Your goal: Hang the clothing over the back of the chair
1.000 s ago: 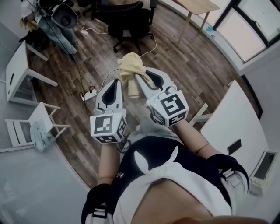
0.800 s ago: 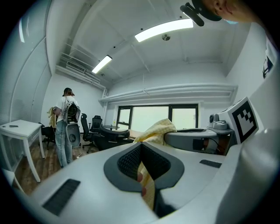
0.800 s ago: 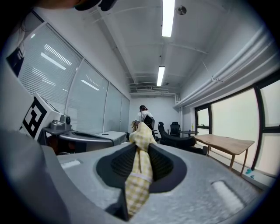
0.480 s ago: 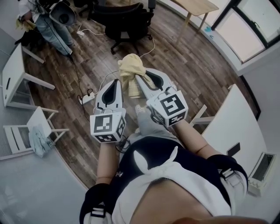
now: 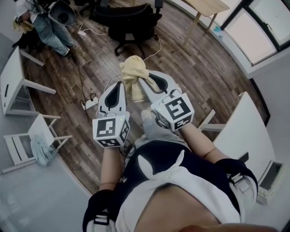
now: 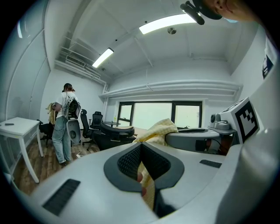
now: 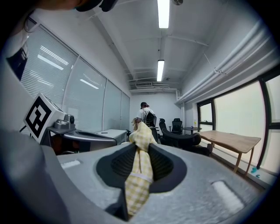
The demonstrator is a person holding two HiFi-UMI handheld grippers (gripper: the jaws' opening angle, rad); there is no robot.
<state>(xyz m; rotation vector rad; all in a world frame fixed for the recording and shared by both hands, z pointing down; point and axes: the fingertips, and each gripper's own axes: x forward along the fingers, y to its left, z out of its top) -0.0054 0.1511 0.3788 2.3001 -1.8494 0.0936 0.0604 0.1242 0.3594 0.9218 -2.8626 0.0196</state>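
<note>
The right gripper [image 5: 142, 79] is clenched on a yellow checked garment [image 5: 134, 69]. In the right gripper view the fabric is pinched between the two pads, bunched into a knot above them, with a strip trailing down through the gap. From the head view the bundle sits at the jaw tips, at 12 o'clock from the person's body, held in the air over the wooden floor [image 5: 195, 68], and its loose end hangs between the two grippers. The left gripper [image 5: 120, 84] is at 9 o'clock from the right one, just beside the cloth. Its jaws are drawn together tip to tip. A sliver of yellow check shows low in the slit between its pads, but I cannot tell whether any of it is pinched there. A black office chair [image 5: 131, 25] stands farther out at 12 o'clock, well apart from the garment. A white chair [image 5: 22, 144] at 9 o'clock has a pale blue cloth [image 5: 41, 152] draped on it. Another person [image 5: 50, 31] stands at 11 o'clock, a wooden table [image 5: 206, 5] is at 1 o'clock, and a white table [image 5: 247, 131] is at 3 o'clock. A power strip [image 5: 90, 103] lies on the floor beside the left gripper.
</note>
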